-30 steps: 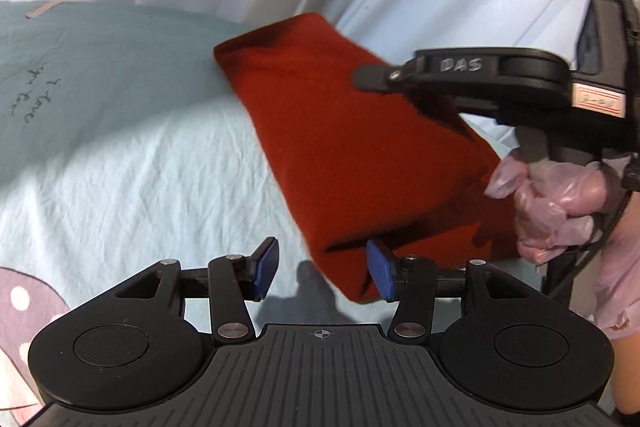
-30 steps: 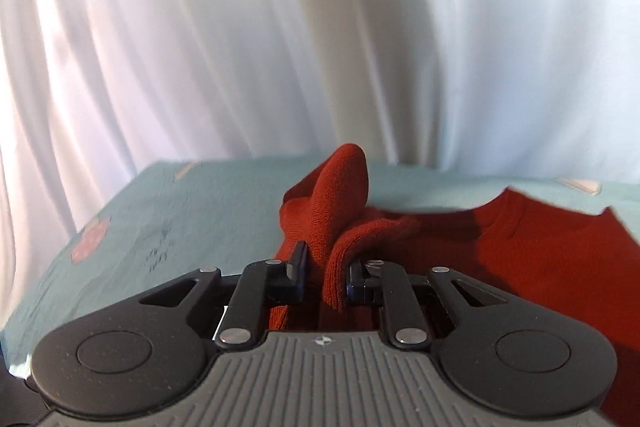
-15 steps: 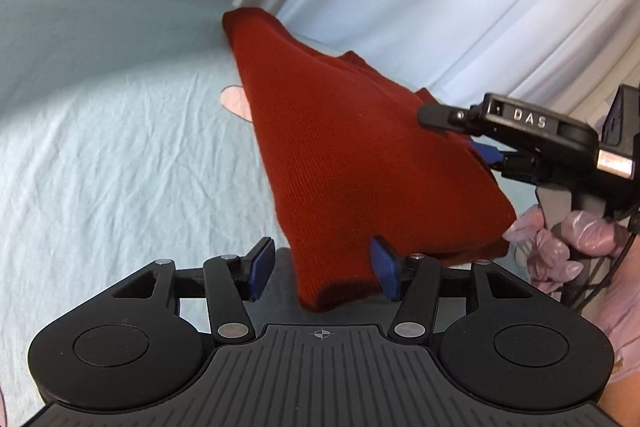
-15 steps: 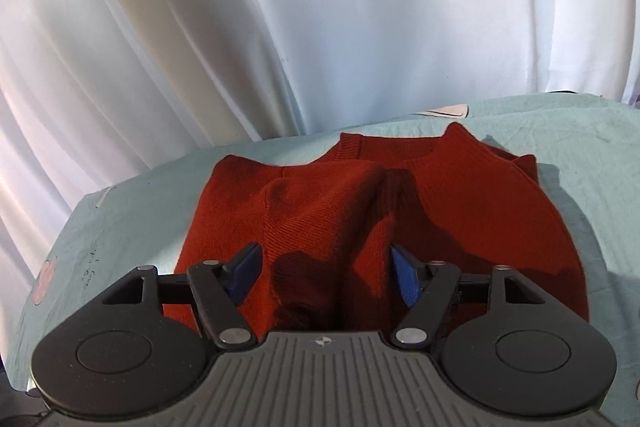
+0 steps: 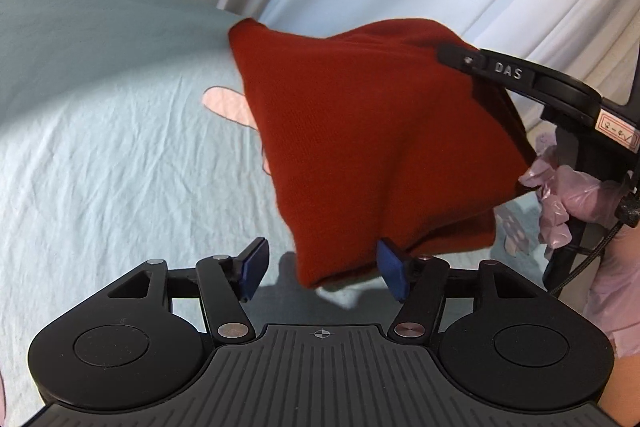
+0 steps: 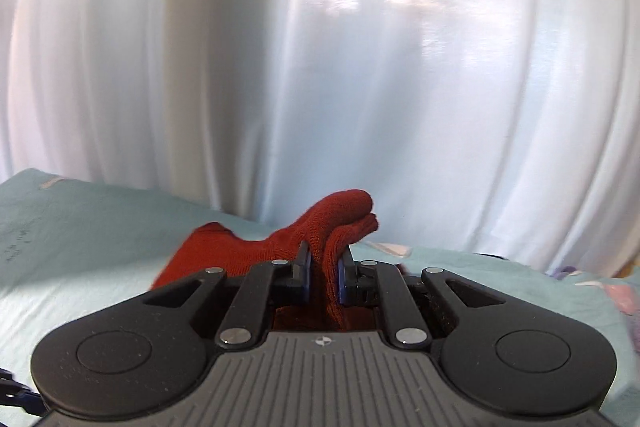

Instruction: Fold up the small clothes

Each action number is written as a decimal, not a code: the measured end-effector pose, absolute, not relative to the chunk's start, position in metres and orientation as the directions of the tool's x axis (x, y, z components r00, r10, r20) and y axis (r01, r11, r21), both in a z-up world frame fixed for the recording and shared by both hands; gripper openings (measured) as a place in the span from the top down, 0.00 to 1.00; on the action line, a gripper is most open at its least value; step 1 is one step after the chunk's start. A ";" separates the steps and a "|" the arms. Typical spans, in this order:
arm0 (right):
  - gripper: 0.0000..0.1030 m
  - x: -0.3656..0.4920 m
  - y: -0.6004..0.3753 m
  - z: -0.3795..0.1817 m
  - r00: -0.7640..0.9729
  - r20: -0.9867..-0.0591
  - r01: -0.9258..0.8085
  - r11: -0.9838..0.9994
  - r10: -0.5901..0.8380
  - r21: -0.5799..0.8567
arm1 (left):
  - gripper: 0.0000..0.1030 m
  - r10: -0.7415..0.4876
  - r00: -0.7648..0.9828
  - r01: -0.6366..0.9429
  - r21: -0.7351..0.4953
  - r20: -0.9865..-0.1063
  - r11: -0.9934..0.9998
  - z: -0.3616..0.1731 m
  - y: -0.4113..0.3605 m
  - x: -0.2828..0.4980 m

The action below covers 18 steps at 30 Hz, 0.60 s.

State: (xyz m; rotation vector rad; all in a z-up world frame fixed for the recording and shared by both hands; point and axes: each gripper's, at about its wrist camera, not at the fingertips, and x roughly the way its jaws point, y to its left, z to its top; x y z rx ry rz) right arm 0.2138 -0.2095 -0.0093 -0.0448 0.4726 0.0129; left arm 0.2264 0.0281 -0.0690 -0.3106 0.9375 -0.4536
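Note:
A folded red knit garment (image 5: pixel 368 147) hangs lifted above the light teal sheet (image 5: pixel 100 147). My right gripper (image 6: pixel 323 273) is shut on a bunched fold of the red garment (image 6: pixel 320 231); in the left wrist view it shows at the right, gripping the garment's upper right edge (image 5: pixel 460 57). My left gripper (image 5: pixel 322 269) is open, its blue pads wide apart. The garment's lowest corner hangs just above and between them, near the right pad (image 5: pixel 394 269), with no grip on it.
White curtains (image 6: pixel 320 47) hang behind the bed. The sheet has pink printed shapes (image 5: pixel 228 105) beside the garment. A hand in a pink glove (image 5: pixel 568 187) holds the right gripper at the right edge.
My right gripper has shut on the garment again and lifted it off the sheet. The garment now hangs bunched. My left gripper has stayed open.

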 end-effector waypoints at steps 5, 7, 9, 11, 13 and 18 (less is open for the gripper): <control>0.89 0.223 -0.255 -0.053 0.815 -0.559 0.112 0.988 -0.154 -0.109 | 0.31 -0.552 0.467 0.247 -0.498 -0.691 0.832 -0.072 0.020 0.231; 0.85 0.227 -0.267 -0.069 0.789 -0.595 0.123 0.988 -0.155 -0.093 | 0.31 -0.540 0.465 0.246 -0.483 -0.702 0.840 -0.075 0.017 0.231; 0.78 0.224 -0.278 -0.070 0.780 -0.610 0.128 0.990 -0.140 -0.063 | 0.32 -0.532 0.457 0.238 -0.478 -0.713 0.845 -0.076 0.016 0.229; 0.75 0.210 -0.285 -0.053 0.805 -0.570 0.178 0.984 -0.163 -0.031 | 0.32 -0.536 0.450 0.225 -0.490 -0.714 0.842 -0.078 0.019 0.228; 0.75 0.187 -0.283 -0.034 0.846 -0.520 0.156 0.987 -0.119 0.028 | 0.32 -0.535 0.455 0.214 -0.496 -0.712 0.842 -0.078 0.025 0.227; 0.74 0.148 -0.240 -0.021 0.809 -0.488 -0.249 0.943 0.327 0.219 | 0.32 -0.520 0.484 0.135 -0.527 -0.703 0.839 -0.078 0.043 0.232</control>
